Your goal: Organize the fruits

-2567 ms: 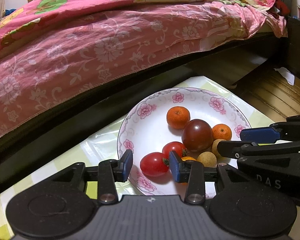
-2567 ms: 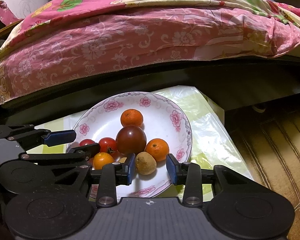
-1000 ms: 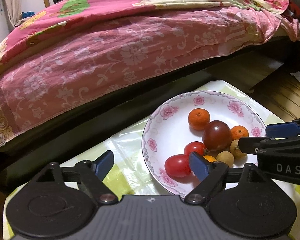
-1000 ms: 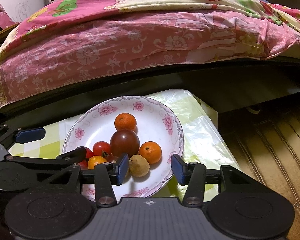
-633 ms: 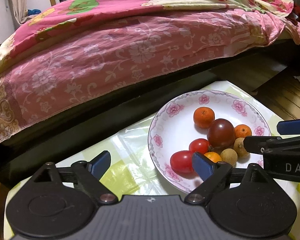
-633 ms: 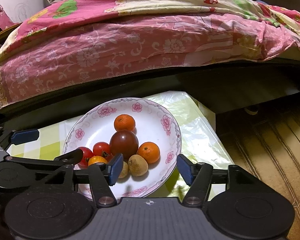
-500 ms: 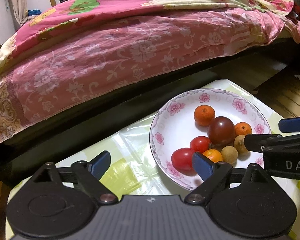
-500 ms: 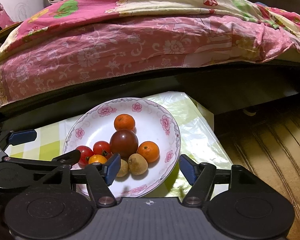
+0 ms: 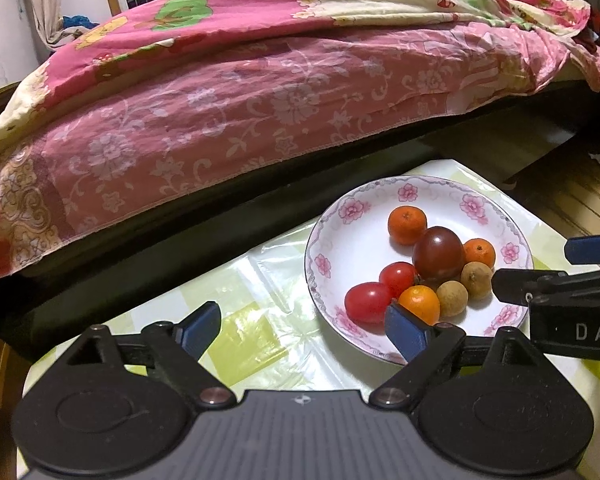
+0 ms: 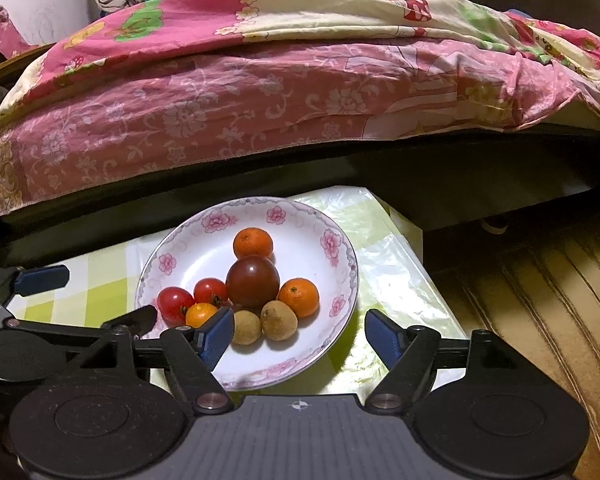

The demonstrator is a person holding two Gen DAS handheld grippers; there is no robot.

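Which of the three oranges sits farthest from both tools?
The orange at the plate's far side, behind the dark tomato. The other two lie on the near side of that tomato.

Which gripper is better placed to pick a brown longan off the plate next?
Right gripper: open, with both longans just ahead between its fingers. Left gripper is open too, but centred on tablecloth beside the plate.

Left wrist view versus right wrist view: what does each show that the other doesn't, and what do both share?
Only the left wrist view shows the right gripper from the side, with its DAS lettering. Only the right wrist view shows the brown ribbed floor to the plate's right and the left gripper from the side. Both show the floral plate holding three oranges, two red tomatoes, a dark tomato and two brown fruits, the pink bedspread, and both jaws open, empty.
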